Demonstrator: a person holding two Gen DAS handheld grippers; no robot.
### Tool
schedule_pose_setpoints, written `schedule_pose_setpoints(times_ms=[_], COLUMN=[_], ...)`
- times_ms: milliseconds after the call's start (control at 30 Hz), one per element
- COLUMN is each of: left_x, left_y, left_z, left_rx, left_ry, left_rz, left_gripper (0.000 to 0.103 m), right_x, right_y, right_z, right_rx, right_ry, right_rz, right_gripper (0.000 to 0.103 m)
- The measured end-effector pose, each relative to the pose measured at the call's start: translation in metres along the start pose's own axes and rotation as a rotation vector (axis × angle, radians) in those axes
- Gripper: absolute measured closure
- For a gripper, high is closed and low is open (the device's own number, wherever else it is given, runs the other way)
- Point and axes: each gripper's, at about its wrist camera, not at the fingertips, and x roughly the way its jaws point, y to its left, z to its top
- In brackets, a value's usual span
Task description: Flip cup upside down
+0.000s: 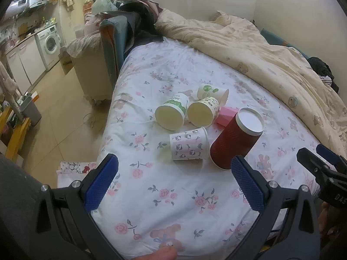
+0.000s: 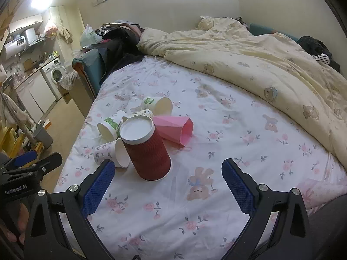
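The red cup (image 1: 235, 138) (image 2: 145, 149) stands upside down on the bed (image 1: 173, 195) (image 2: 216, 151), its rim pressed into the flowered sheet and its white base facing up. Its long axis runs nearly upright, leaning a little toward the cluster of other cups behind it.

Just beside its rim lies a small white cup with cartoon print (image 1: 188, 146) (image 2: 112, 152), on its side. Further back lie three more paper cups on their sides: one with a green pattern (image 1: 172, 113) (image 2: 109, 126), one spotted (image 1: 202, 111) (image 2: 144, 113), and one with a green leaf (image 1: 213, 93) (image 2: 159, 106). A pink cup (image 1: 225, 116) (image 2: 174, 130) lies on its side behind the red one.

The left hand-held gripper (image 1: 173, 182) is spread wide open, holding nothing, near the bed's left edge, beyond which the floor (image 1: 60, 112) drops away. The right hand-held gripper (image 2: 168, 184) is also wide open and empty, with the red cup just ahead of its left finger. To the right, bare sheet stretches toward the bunched cream quilt (image 1: 260, 54) (image 2: 249, 58).
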Motion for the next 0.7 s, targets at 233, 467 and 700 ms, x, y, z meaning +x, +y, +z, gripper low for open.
schedule_pose_setpoints(times_ms=[233, 467, 700], left_x=[0.0007, 0.0016, 0.0028], left_y=[0.0002, -0.0001, -0.0002], left_z=[0.0002, -0.0012, -0.0032], left_rx=[0.002, 0.002, 0.003], left_ry=[0.002, 0.003, 0.004], left_rz=[0.004, 0.005, 0.000], left_gripper=[0.000, 0.000, 0.000], right_x=[0.0009, 0.0017, 0.0011], right_y=[-0.0002, 0.0000, 0.0004], right_z=[-0.0004, -0.0020, -0.0027], right_rx=[0.007, 0.010, 0.010], right_ry=[0.009, 0.015, 0.016], right_rz=[0.003, 0.002, 0.003], right_gripper=[0.002, 0.002, 0.002])
